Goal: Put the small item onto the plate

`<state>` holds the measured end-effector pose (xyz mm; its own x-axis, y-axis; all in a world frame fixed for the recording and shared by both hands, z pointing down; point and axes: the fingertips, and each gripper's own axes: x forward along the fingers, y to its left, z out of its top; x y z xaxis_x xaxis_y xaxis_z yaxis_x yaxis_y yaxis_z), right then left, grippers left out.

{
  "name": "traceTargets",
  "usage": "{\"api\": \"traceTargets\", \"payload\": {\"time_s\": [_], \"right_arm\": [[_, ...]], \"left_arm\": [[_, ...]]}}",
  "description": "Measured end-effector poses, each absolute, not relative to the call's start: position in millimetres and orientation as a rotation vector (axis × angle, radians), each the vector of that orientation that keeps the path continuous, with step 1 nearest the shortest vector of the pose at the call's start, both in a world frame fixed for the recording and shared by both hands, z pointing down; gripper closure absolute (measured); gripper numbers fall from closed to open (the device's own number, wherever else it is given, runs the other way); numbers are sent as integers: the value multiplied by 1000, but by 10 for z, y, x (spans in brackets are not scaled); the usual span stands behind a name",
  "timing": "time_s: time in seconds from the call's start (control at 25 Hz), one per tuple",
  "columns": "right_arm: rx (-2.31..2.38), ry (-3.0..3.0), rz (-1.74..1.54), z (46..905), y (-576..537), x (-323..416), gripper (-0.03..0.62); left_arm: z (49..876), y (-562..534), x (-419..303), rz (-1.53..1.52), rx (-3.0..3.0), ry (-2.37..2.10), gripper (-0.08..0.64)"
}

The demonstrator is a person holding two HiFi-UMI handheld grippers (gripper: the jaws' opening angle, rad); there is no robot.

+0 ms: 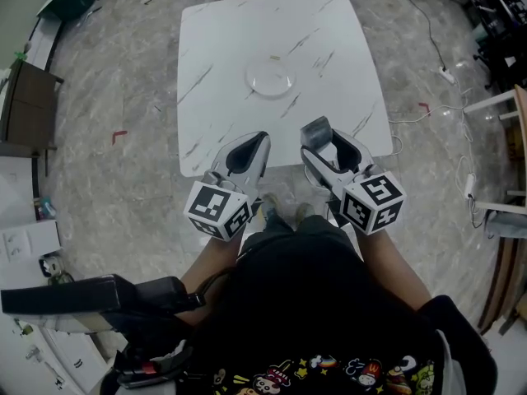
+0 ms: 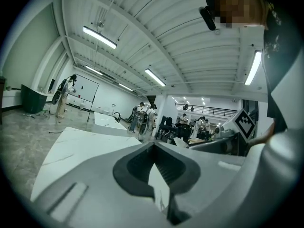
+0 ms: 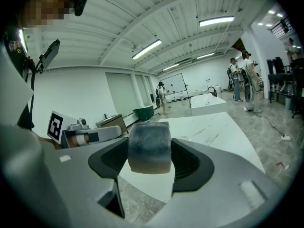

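White, grey-veined stone-look table (image 1: 222, 48) stands squarish with rounded corners, its top smooth and glossy. Both grippers hang side by side over its near edge, pointing toward the far side and leaning slightly toward each other, with their black-and-white marker cubes nearest the person and a bare forearm behind each.

At the left, the left gripper (image 1: 262, 138) has its light grey plastic jaws pressed together at the tips, leaving only a narrow slit between the dark ribbed pads, with nothing between them. At the right, the right gripper (image 1: 319, 134) pinches a small grey block (image 3: 149, 147) between its pads. The block is stubby with rounded edges and has a mottled, matte surface, dark grey on top and paler tan along its lower edge.

A round, clear, shiny plate (image 1: 270, 80) sits near the table's middle, well apart from the held block. Just beyond it lies a tiny tan speck (image 1: 275, 57), too small to identify.
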<state>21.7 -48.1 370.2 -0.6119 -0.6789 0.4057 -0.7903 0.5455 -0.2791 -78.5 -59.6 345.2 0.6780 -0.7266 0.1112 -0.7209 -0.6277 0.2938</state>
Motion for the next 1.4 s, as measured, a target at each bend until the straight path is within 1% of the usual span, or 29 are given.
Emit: {"api": "traceTargets", "payload": {"time_s": [0.52,1.04,1.4], "right_arm": [[1043,-2570,693,3946,-1200,279,282],[907,-2589,633,4003,-1890,277,282],[792,-2557,553,4269,-2167,209,282]], "left_arm": [[3568,-1221,-744,21,2485,-1295,560],[3650,-1682,-688,33,2404,-1413,560],[3766,-1856,-764,37,2352,-1459,560]]}}
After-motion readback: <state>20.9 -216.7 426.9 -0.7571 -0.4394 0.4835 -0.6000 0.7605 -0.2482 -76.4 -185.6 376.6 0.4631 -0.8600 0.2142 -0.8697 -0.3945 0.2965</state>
